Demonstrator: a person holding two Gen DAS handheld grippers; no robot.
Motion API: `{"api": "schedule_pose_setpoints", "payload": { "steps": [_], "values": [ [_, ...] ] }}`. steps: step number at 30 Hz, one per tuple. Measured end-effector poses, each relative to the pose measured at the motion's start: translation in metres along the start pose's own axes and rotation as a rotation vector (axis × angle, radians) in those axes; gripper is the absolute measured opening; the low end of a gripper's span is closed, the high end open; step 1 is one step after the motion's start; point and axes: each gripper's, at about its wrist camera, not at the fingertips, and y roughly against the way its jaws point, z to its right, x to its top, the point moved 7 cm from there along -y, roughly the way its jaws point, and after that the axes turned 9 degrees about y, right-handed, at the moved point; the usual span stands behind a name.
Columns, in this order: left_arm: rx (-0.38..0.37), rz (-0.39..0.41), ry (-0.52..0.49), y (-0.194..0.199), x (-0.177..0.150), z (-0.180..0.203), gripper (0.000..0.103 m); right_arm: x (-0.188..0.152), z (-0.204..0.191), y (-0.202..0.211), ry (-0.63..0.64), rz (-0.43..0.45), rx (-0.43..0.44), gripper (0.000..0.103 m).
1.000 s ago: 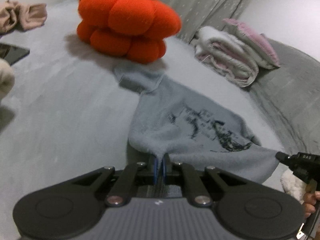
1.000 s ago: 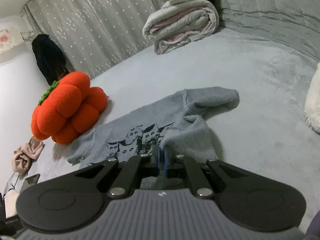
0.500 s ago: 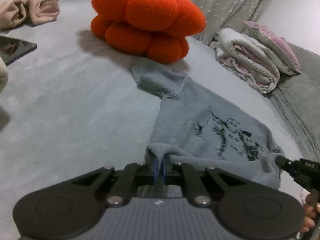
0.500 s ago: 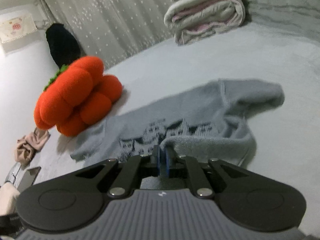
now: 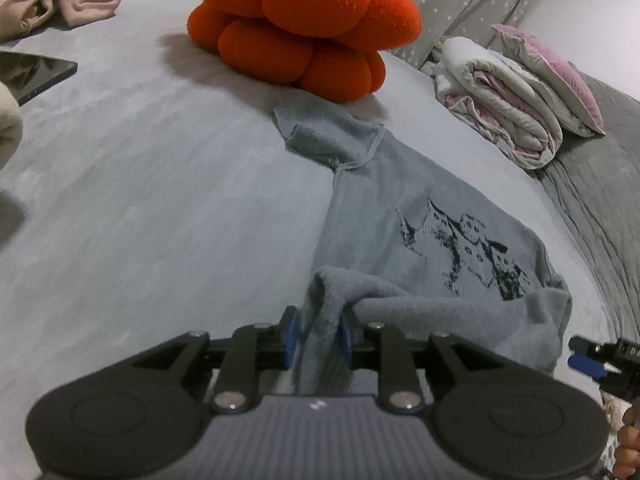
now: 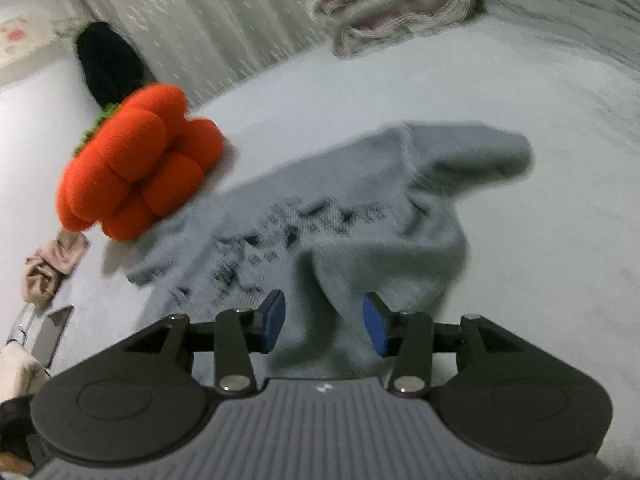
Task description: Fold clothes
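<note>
A grey sweater point(image 5: 420, 208) with a dark printed picture lies flat on the bed, its hem folded up over the lower body. My left gripper point(image 5: 319, 334) sits low at the fold's left end. Its jaws are opening, and a slack bunch of hem stands between the blue pads. In the right wrist view the sweater point(image 6: 360, 208) is blurred. My right gripper point(image 6: 325, 324) is at the fold's right end, jaws opening wide, with a ridge of hem loose between the pads and gaps on both sides. One of the right gripper's fingers point(image 5: 586, 364) shows at the left view's right edge.
An orange pumpkin cushion point(image 5: 304, 20) sits just beyond the sweater's far sleeve. A rolled quilt point(image 5: 504, 92) and a pink pillow point(image 5: 556, 72) lie at the back right. A beige garment point(image 5: 52, 0) and a dark phone point(image 5: 32, 72) lie at the left.
Both grippers, shut on the hem before, have sunk toward the bed and parted their jaws. The hem now rests folded over the sweater's body.
</note>
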Motion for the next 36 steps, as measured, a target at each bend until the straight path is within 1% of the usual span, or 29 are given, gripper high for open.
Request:
{"api": "schedule_pose_setpoints", "payload": {
  "steps": [1,5,7,9,10,11,13,15,16,17,20,22,27,34,36],
  "values": [
    [-0.003,-0.008,0.002,0.001,-0.001,-0.002,0.025,-0.005,0.004,0.001,-0.022,-0.029,-0.003,0.048],
    [-0.019,-0.046,0.014,0.004,-0.004,-0.008,0.026,-0.022,0.015,-0.003,-0.041,-0.096,-0.022,0.048],
    [-0.023,-0.062,0.015,0.005,-0.006,-0.010,0.026,-0.024,0.017,-0.008,-0.035,-0.109,-0.041,0.048],
    [-0.022,-0.080,0.001,0.004,-0.010,-0.009,0.026,-0.026,0.018,-0.015,-0.036,-0.120,-0.044,0.045],
    [-0.021,-0.089,-0.007,0.003,-0.012,-0.009,0.026,-0.027,0.017,-0.018,-0.032,-0.122,-0.041,0.037],
    [-0.022,-0.102,-0.016,0.000,-0.015,-0.009,0.026,-0.028,0.016,-0.021,-0.028,-0.123,-0.037,0.026],
    [-0.023,-0.110,-0.035,-0.005,-0.020,-0.007,0.026,-0.029,0.011,-0.027,-0.022,-0.125,-0.018,0.013],
    [-0.021,-0.111,-0.062,-0.008,-0.023,-0.004,0.025,-0.030,0.008,-0.029,-0.003,-0.107,-0.030,0.009],
    [-0.016,-0.106,-0.089,-0.007,-0.024,-0.001,0.021,-0.032,0.007,-0.026,0.018,-0.095,-0.038,0.007],
    [-0.014,-0.102,-0.097,-0.006,-0.024,0.000,0.015,-0.034,0.006,-0.023,0.040,-0.083,-0.047,0.007],
    [-0.006,-0.091,-0.106,-0.002,-0.025,0.003,0.012,-0.041,0.004,-0.003,0.073,-0.075,-0.083,0.006],
    [-0.002,-0.083,-0.099,0.003,-0.024,0.004,0.011,-0.046,0.006,0.014,0.064,-0.070,-0.102,0.006],
    [-0.040,-0.073,-0.107,0.027,-0.028,0.009,0.011,-0.059,0.009,0.057,0.049,-0.064,-0.133,0.006],
    [-0.089,-0.118,-0.110,0.059,-0.044,0.008,0.011,-0.077,0.010,0.099,0.054,-0.080,-0.175,0.006],
    [-0.088,-0.134,-0.116,0.063,-0.049,0.005,0.011,-0.083,0.009,0.107,0.057,-0.084,-0.178,0.006]
  ]
}}
